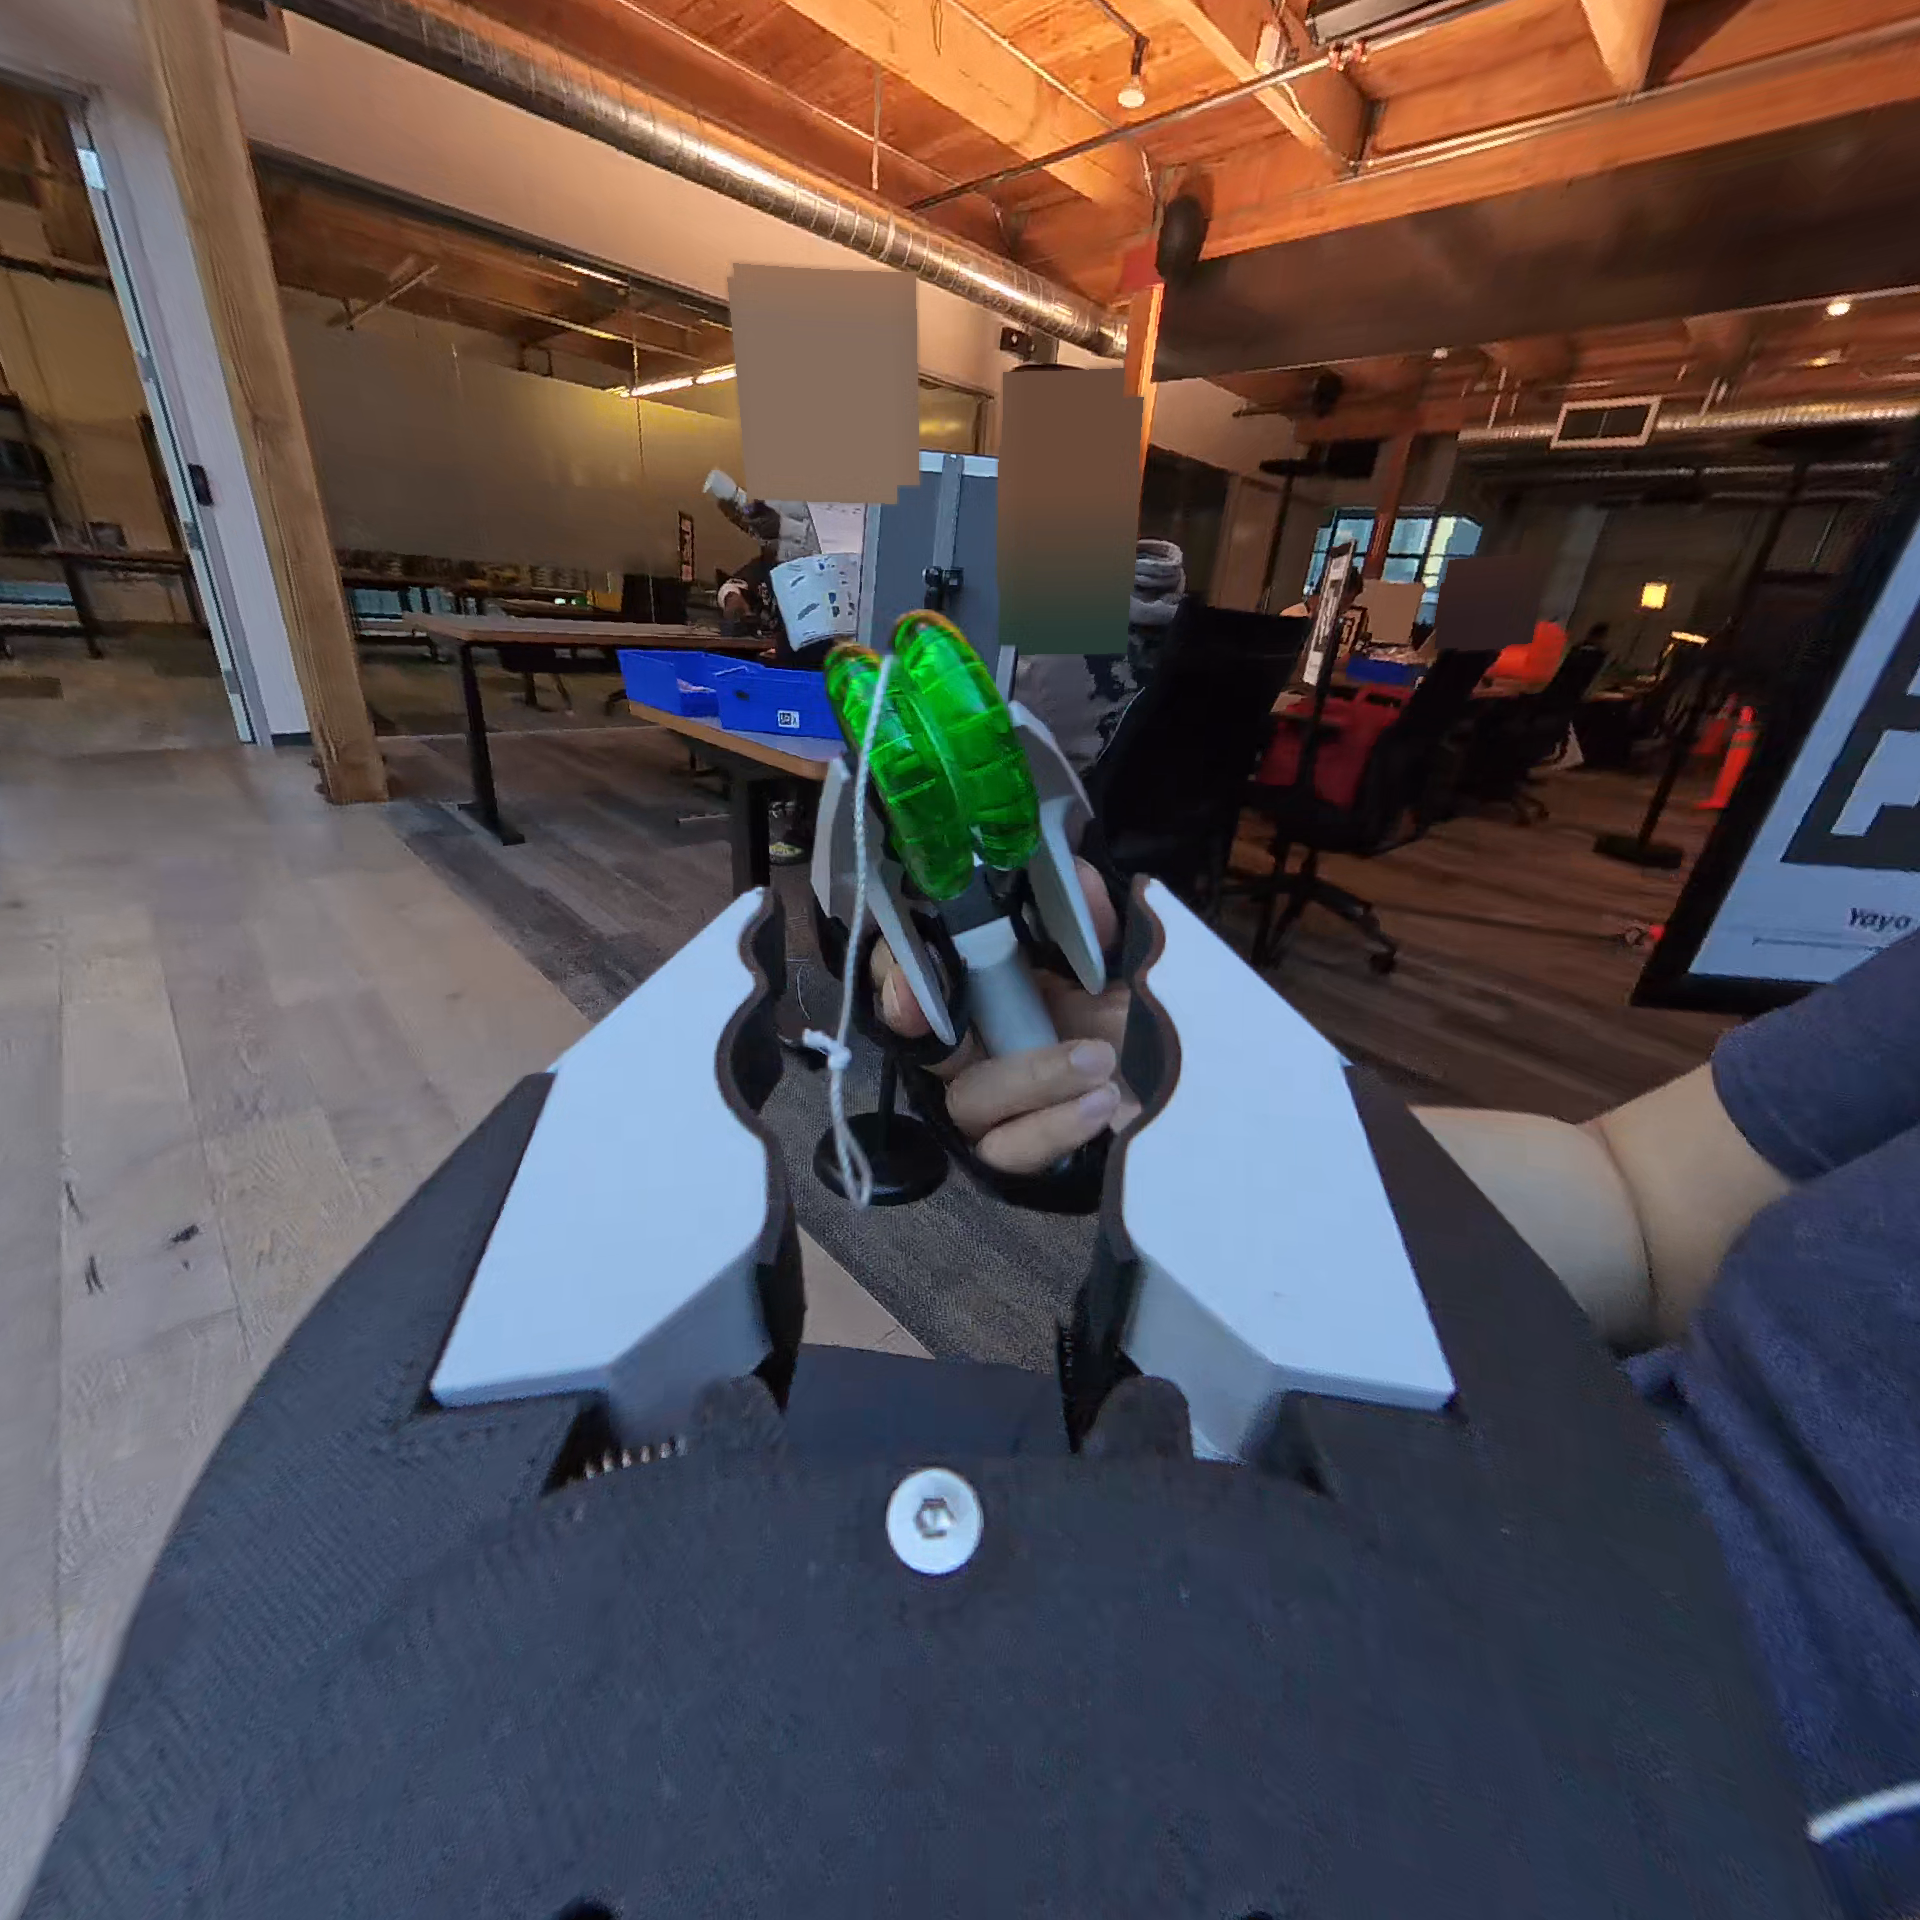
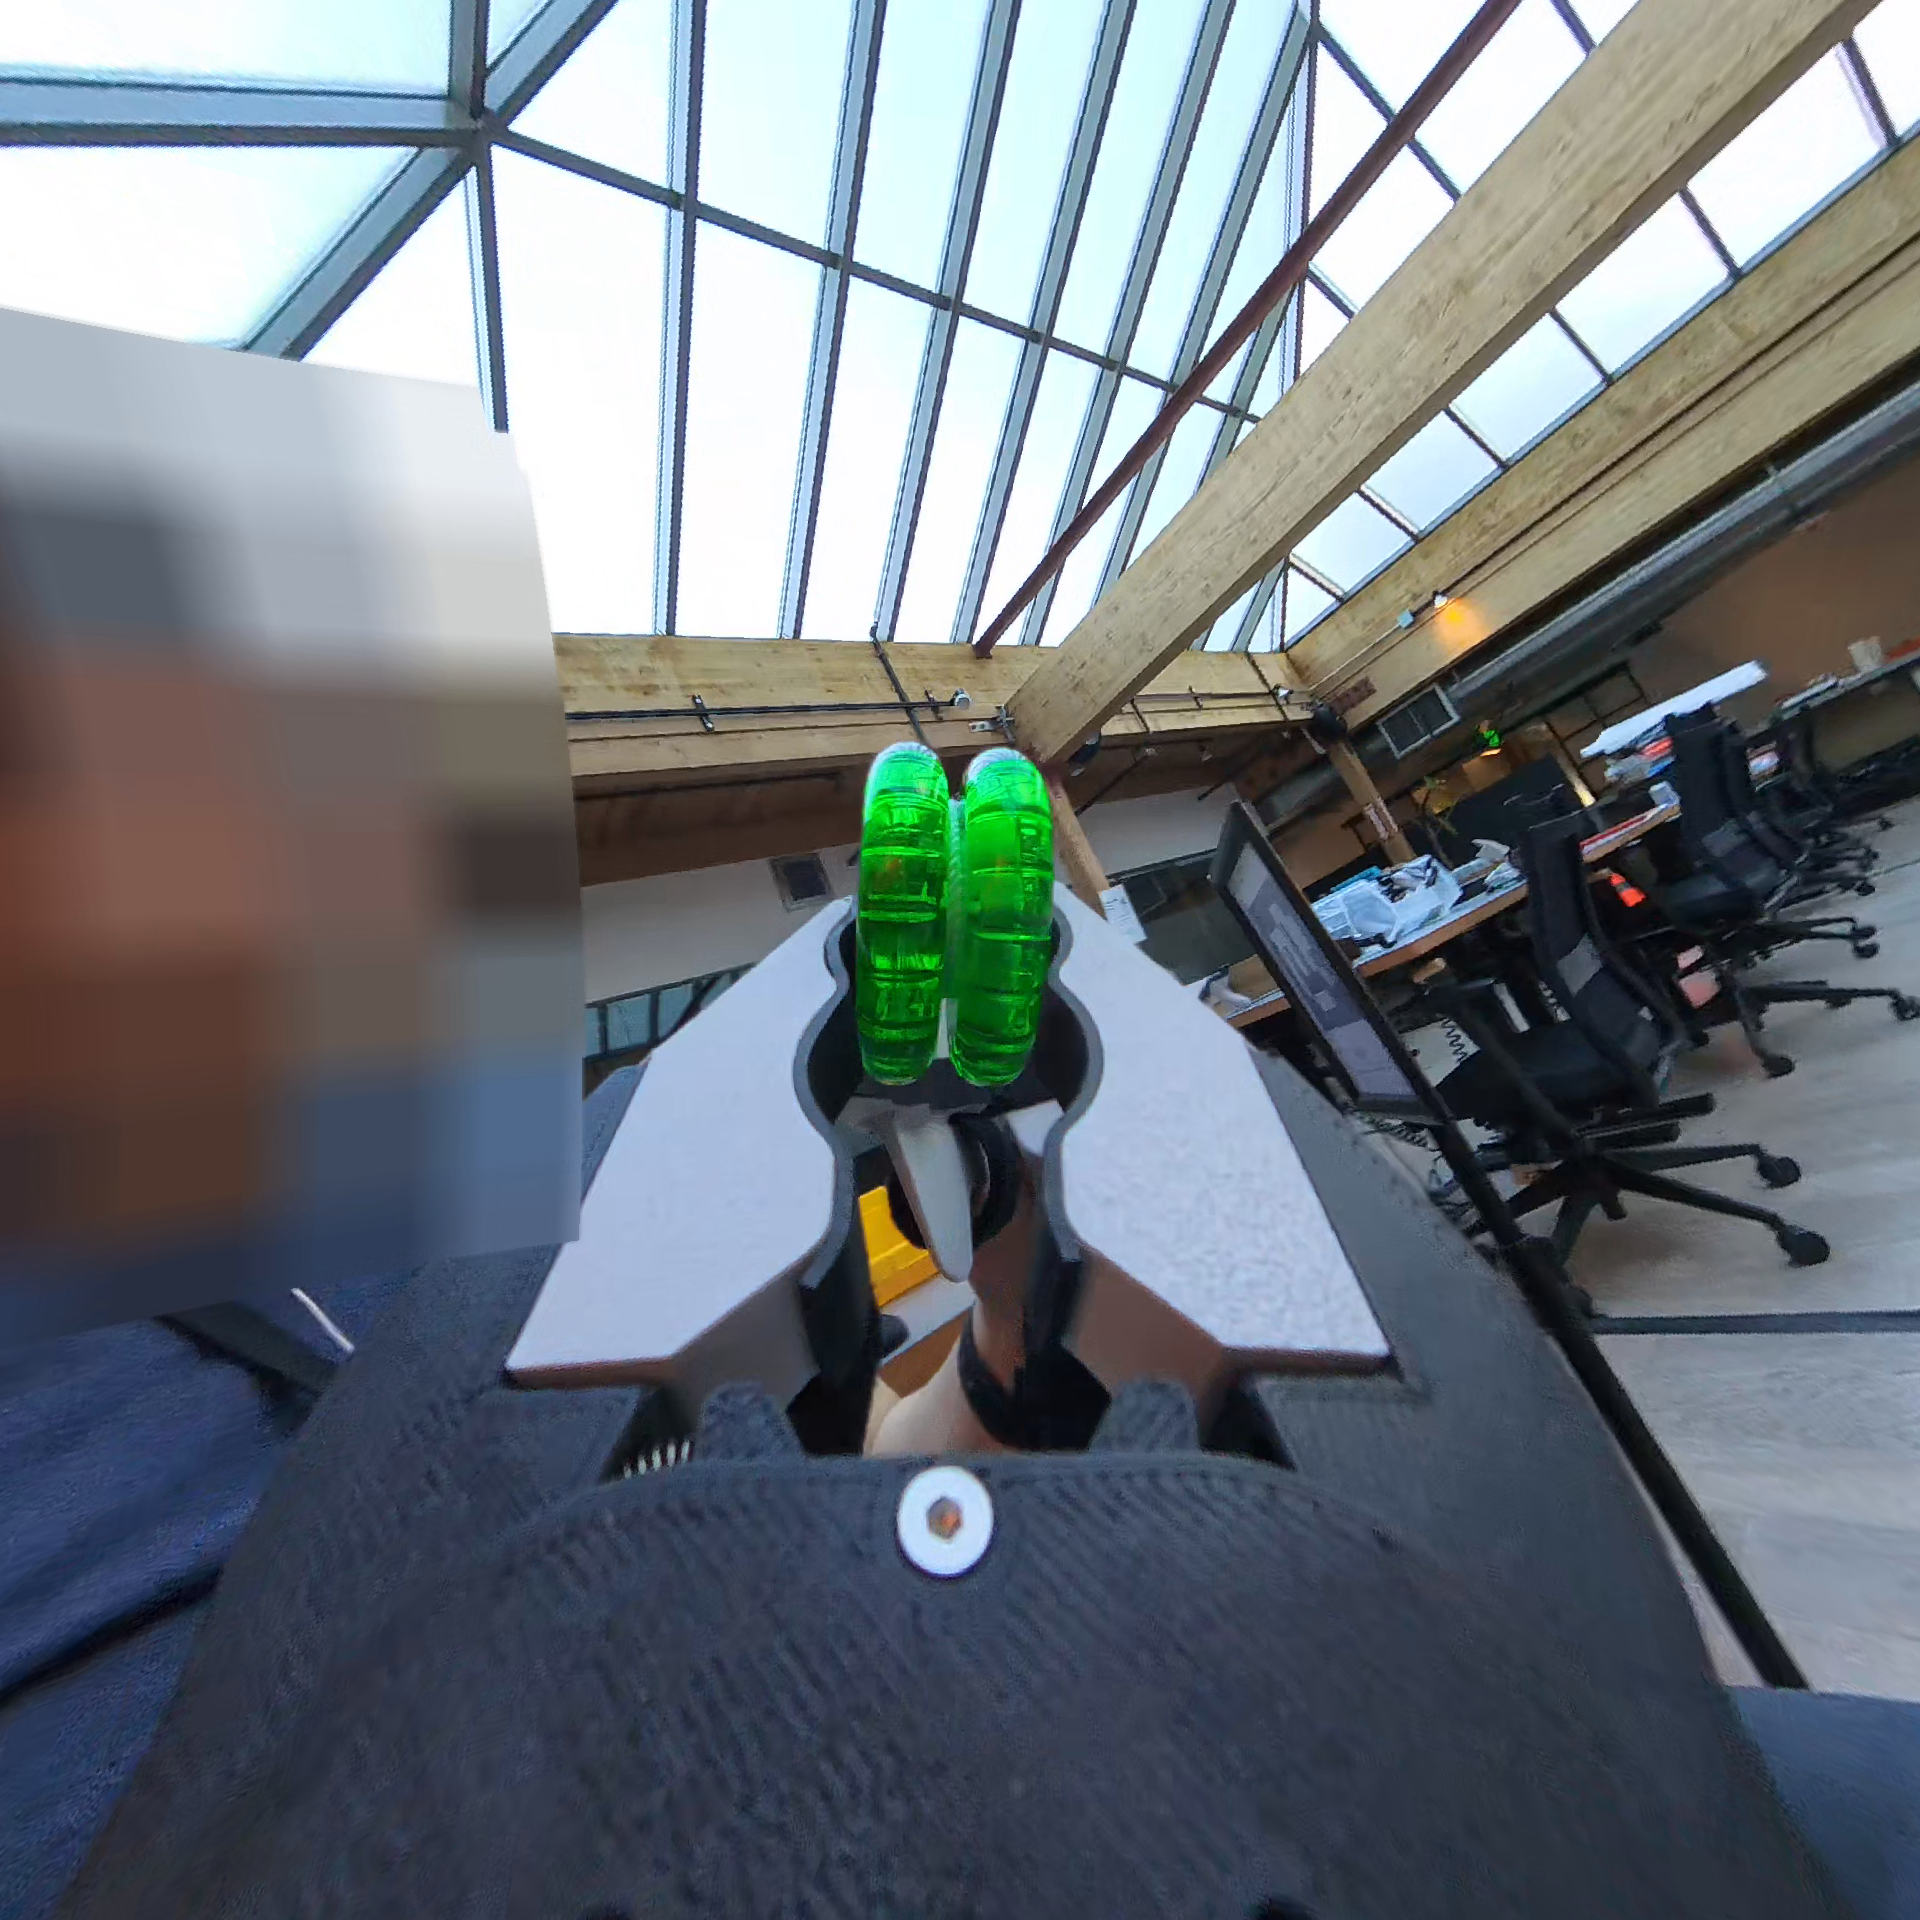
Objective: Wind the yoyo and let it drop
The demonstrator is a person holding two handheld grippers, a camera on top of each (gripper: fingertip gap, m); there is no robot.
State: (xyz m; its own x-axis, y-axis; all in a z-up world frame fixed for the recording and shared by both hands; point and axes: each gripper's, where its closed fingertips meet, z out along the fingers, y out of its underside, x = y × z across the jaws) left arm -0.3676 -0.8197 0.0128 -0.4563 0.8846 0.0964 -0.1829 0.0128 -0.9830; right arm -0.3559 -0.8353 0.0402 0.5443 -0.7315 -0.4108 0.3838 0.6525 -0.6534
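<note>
- Right gripper (image 2: pixel 951 997) pinches the green yoyo (image 2: pixel 954 920), held upright.
- Left gripper (image 1: pixel 951 935) is spread, holding nothing.
- String (image 1: pixel 858 935) dangles loose with its loop free; winding looks unfinished.
- Next: the left gripper must catch the string.

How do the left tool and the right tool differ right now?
The right tool is shut on the green yoyo, gripping its two halves from the sides; the left tool is open and holds nothing. The right tool points up toward the skylight; the left tool looks out across the room, facing the right tool, with the yoyo's white string hanging loose between them. Both have the same white fingers on a dark body.
</note>
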